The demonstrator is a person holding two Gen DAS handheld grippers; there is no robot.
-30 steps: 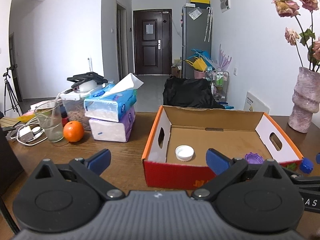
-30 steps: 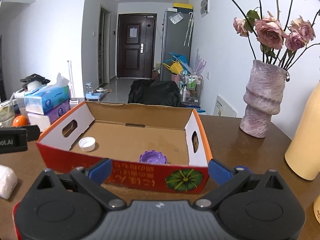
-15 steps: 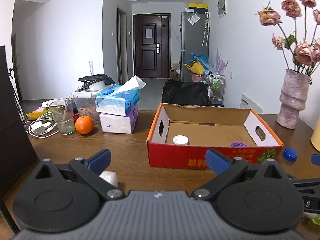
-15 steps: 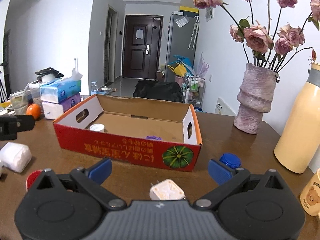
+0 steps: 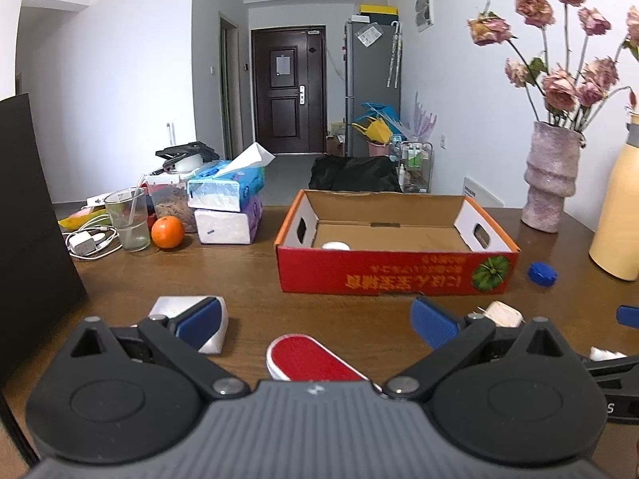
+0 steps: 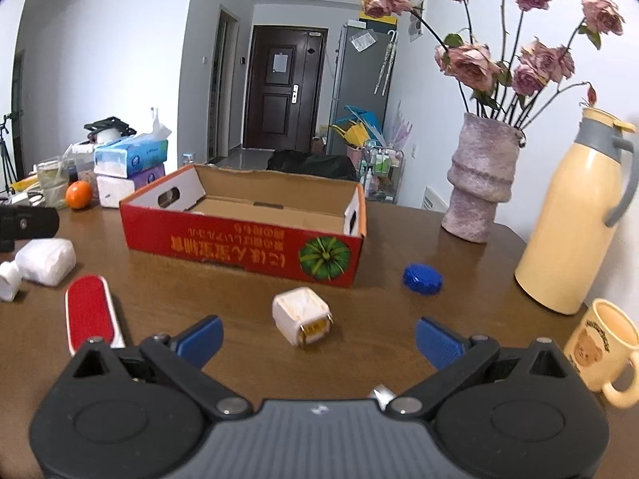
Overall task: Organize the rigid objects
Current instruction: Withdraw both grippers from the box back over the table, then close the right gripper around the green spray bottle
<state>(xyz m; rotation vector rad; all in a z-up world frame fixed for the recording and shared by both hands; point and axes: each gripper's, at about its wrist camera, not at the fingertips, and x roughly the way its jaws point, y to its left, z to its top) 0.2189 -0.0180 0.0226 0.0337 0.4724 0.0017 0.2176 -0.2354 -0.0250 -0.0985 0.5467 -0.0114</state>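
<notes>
Both claws, the left claw and right claw, are being drawn back from the cardboard box wide open and empty (white cap inside), so the white charger on the table is being lined up next

Home dining area, wooden table, tissue packs, flower vase, probably a fridge down the hallway

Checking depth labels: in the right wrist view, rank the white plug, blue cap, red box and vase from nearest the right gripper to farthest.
1. White plug, just ahead, between the fingers.
2. Blue cap, ahead right.
3. Red box, behind the plug, centre-left.
4. Vase, far right, at the back.
</notes>
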